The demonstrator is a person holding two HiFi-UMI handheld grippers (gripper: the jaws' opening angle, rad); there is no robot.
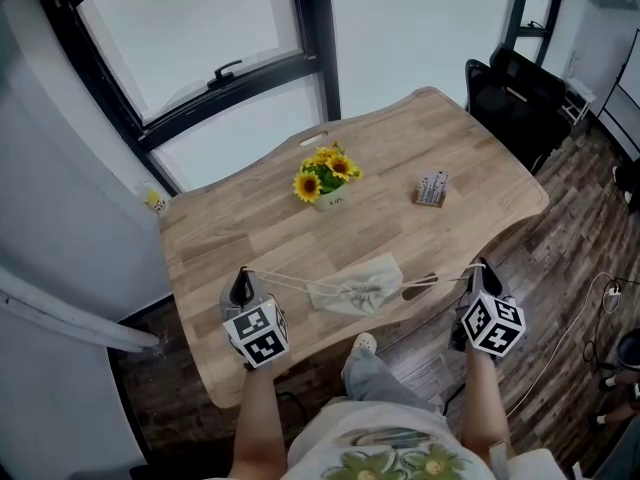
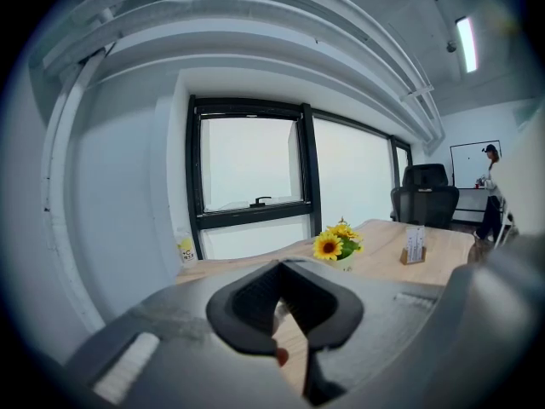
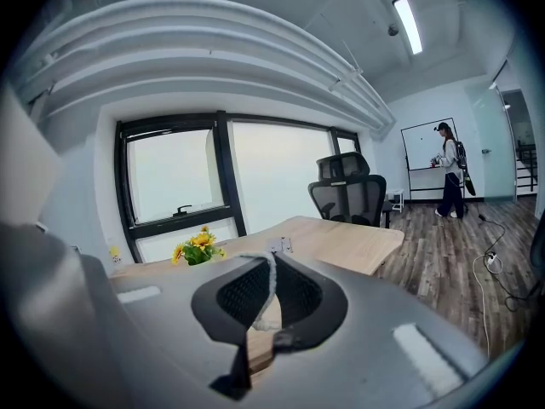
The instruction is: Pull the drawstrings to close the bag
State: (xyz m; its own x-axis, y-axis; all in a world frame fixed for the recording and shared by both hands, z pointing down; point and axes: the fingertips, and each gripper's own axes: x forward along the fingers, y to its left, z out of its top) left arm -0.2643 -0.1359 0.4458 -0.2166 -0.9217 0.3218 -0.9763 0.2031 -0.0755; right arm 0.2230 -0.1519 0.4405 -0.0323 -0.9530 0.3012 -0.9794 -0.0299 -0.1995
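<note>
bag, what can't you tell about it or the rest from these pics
- Bag: only in the head view, small; whether its mouth is fully cinched is unclear. Both gripper views hide it behind their own bodies.
- String in the left gripper: barely shows between the shut jaws in the left gripper view.
- Card stand: print too small in every view.

You're facing one wooden table (image 1: pixel 250 238). On it you're seeing one drawstring bag (image 1: pixel 355 286); two cords, left drawstring (image 1: pixel 285 280) and right drawstring (image 1: pixel 445 278); one sunflower pot (image 1: pixel 327 180); one small card stand (image 1: pixel 432 188). You're holding two grippers: left gripper (image 1: pixel 241 280), right gripper (image 1: pixel 481 268). Beyond table, one black office chair (image 1: pixel 520 93) is standing. One person (image 3: pixel 449 169) is standing far off.
</note>
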